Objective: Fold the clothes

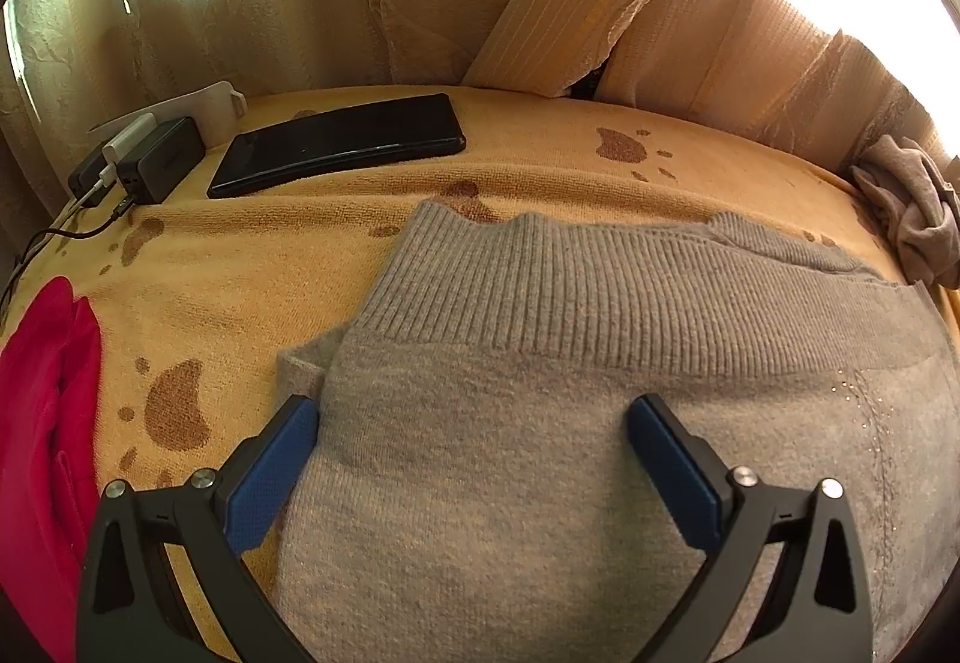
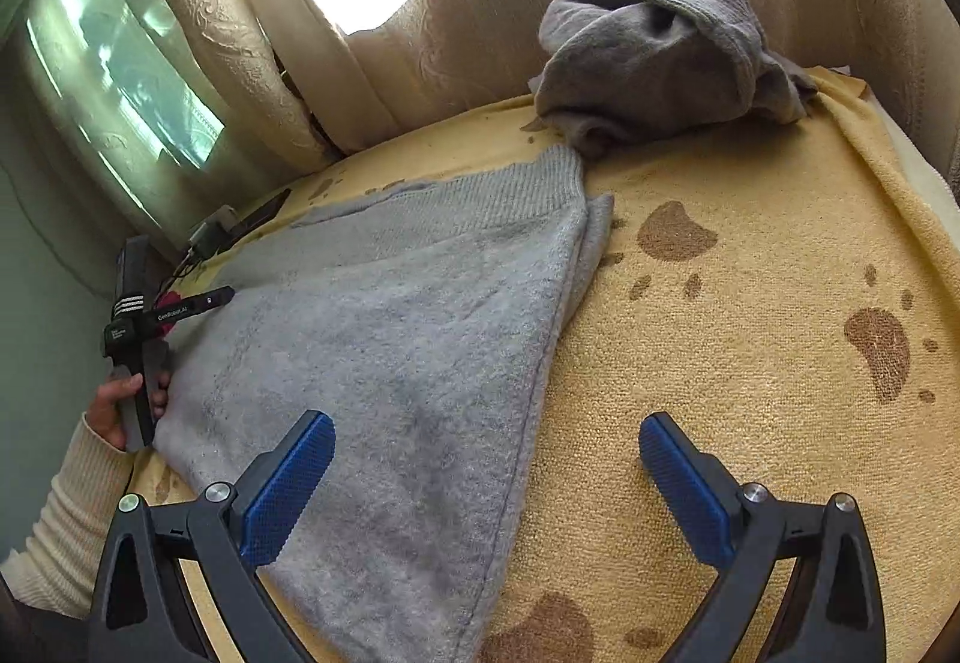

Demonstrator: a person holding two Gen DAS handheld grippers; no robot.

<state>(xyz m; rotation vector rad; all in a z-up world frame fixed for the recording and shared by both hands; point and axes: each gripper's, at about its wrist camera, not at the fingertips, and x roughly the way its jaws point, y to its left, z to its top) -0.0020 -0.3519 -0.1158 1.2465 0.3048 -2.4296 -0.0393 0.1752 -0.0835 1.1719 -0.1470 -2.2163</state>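
Yellow paw-print blanket [image 2: 750, 363] bearing a grey sweater [image 2: 390, 315] laid flat at centre, ribbed hem far; a crumpled grey garment [image 2: 660, 57] lies far right. Left gripper [image 1: 474, 417] and right gripper [image 2: 486, 432] hover wide open, grasping nothing, over the sweater's near left and right edges. Black tablet [image 1: 342, 144] far left.
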